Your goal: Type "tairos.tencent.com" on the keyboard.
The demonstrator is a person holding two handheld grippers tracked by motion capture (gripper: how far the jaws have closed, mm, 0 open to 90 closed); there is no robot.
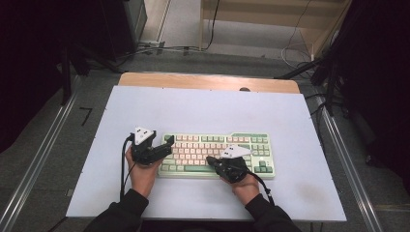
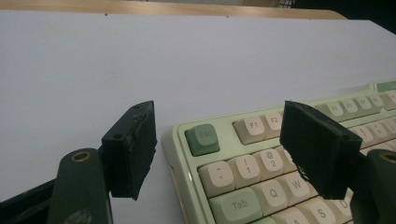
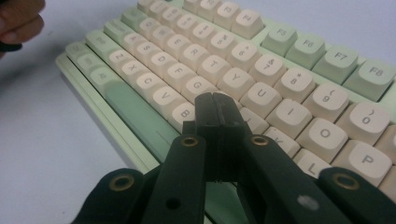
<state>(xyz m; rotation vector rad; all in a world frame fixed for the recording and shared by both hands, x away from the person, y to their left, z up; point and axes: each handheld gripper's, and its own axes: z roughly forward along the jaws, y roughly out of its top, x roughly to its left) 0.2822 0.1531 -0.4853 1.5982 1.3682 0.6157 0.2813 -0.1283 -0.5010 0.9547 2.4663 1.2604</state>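
Seen lying flat near the front edge of a white-topped table (image 1: 203, 104): a pale green keyboard (image 1: 217, 155) with cream and green keycaps. Spread wide apart around the keyboard's upper left corner, one jaw over bare tabletop and the other over the number row, with the green Esc key (image 2: 202, 138) between them and nothing gripped: the left gripper (image 2: 219, 149). Pressed tightly together, empty, tips poised over the letter keys around H and N: the right gripper (image 3: 218, 108).

Green-and-cream keyboard (image 1: 217, 152) flat on table
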